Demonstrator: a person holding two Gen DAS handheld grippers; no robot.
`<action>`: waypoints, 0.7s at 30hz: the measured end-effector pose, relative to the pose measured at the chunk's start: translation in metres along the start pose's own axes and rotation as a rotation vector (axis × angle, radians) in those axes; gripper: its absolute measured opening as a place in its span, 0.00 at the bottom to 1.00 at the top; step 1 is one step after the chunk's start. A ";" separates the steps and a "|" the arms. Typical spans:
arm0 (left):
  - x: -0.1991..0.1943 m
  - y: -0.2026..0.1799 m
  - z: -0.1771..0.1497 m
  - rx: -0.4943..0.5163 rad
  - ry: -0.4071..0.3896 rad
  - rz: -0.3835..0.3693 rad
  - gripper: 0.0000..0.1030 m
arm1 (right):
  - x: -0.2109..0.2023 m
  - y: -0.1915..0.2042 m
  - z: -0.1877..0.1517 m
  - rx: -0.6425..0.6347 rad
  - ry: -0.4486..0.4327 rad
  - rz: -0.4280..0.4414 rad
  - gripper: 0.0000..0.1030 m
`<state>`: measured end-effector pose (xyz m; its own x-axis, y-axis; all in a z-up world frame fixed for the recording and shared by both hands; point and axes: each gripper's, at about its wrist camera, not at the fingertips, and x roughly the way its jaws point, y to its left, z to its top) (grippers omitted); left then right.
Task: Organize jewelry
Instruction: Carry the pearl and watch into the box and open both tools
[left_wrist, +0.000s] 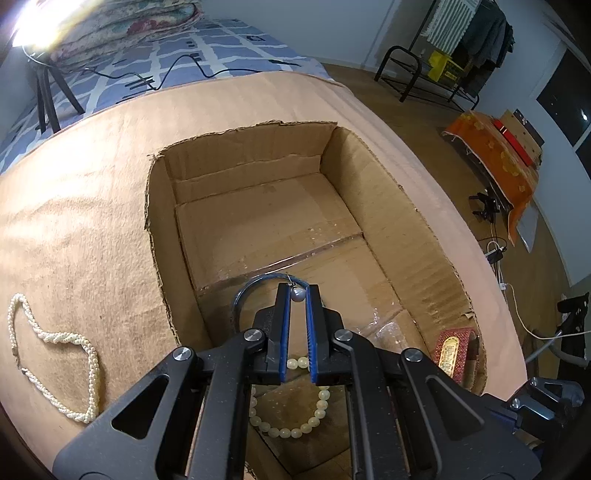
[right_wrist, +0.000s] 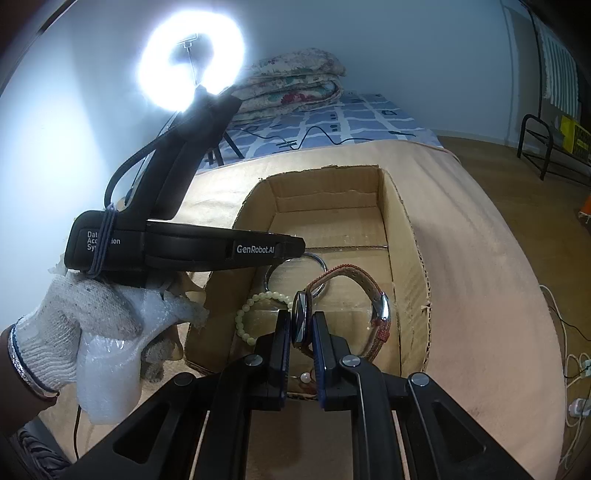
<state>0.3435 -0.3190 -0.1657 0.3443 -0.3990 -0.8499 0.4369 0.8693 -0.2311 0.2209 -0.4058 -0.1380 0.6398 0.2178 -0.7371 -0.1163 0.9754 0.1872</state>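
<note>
My left gripper is shut on a thin metal hoop where its grey pearl charm sits between the pads. It hangs low over the open cardboard box. In the right wrist view the left gripper reaches in from the left and the hoop dangles under its tip. My right gripper is shut on a watch, edge-on, over the box's near end; its red woven strap loops to the right. A pale bead bracelet lies on the box floor. A twisted white pearl necklace lies on the tan cloth, left of the box.
The box stands on a tan cloth over a bed edge. A small loose pearl lies inside near my right fingers. A gloved hand holds the left gripper. A ring light glares at the back left; floor and cables lie to the right.
</note>
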 end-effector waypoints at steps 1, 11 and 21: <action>0.000 0.000 0.000 -0.002 0.001 -0.002 0.06 | 0.000 0.000 0.001 0.002 0.000 0.000 0.09; -0.002 0.003 0.003 -0.009 -0.001 -0.002 0.06 | 0.002 0.000 0.002 0.006 -0.001 -0.006 0.13; -0.014 0.007 0.004 -0.028 -0.017 -0.011 0.06 | -0.006 -0.003 0.003 0.020 -0.026 -0.010 0.25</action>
<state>0.3448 -0.3088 -0.1534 0.3532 -0.4134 -0.8392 0.4172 0.8725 -0.2542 0.2197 -0.4099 -0.1326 0.6603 0.2072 -0.7219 -0.0947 0.9765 0.1936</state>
